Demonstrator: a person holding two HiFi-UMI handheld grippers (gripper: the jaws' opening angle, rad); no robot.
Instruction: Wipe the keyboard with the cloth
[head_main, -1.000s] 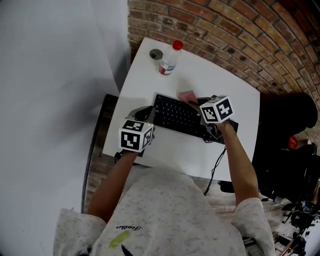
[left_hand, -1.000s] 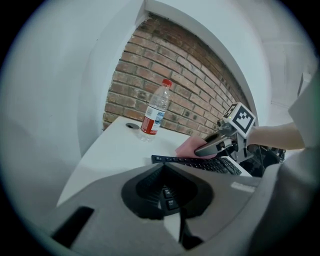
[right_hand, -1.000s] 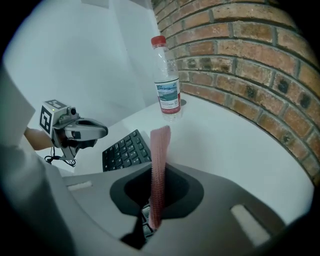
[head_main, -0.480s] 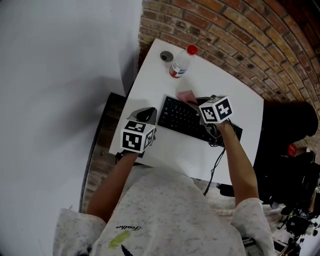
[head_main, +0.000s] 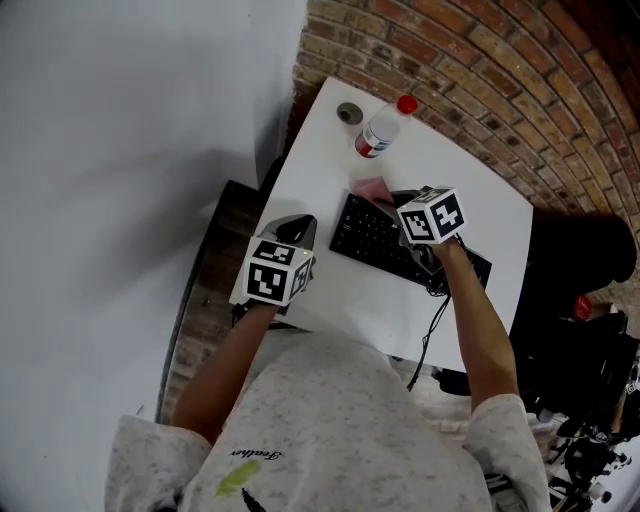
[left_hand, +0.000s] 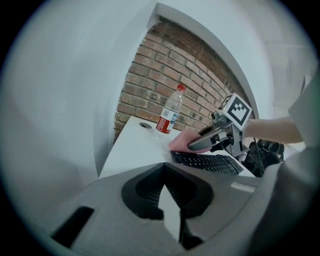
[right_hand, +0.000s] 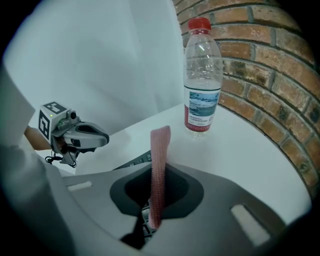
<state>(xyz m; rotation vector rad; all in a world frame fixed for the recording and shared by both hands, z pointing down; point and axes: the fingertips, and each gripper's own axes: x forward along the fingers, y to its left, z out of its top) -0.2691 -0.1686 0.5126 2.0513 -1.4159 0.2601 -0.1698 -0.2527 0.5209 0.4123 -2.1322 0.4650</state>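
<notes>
Your right tongs (head_main: 392, 205) clamp the pink cloth (head_main: 372, 189) at the 11 o'clock corner of the black keyboard (head_main: 385, 240) on the white desk (head_main: 320, 170). Your left tongs (head_main: 294, 230), closed on nothing, hover at the keyboard's 9 o'clock. A water bottle (head_main: 380, 132) stands at 12 o'clock.

From the head view I see the flat black computer keyboard (head_main: 375, 238) lying right of centre on the white rectangular table (head_main: 320, 170) in mid-frame, the small pink cloth (head_main: 372, 188) at its upper-left corner, the clear plastic red-capped bottle (head_main: 380, 132) standing above that, and a small grey round disc (head_main: 349, 113) just left of the bottle.
</notes>
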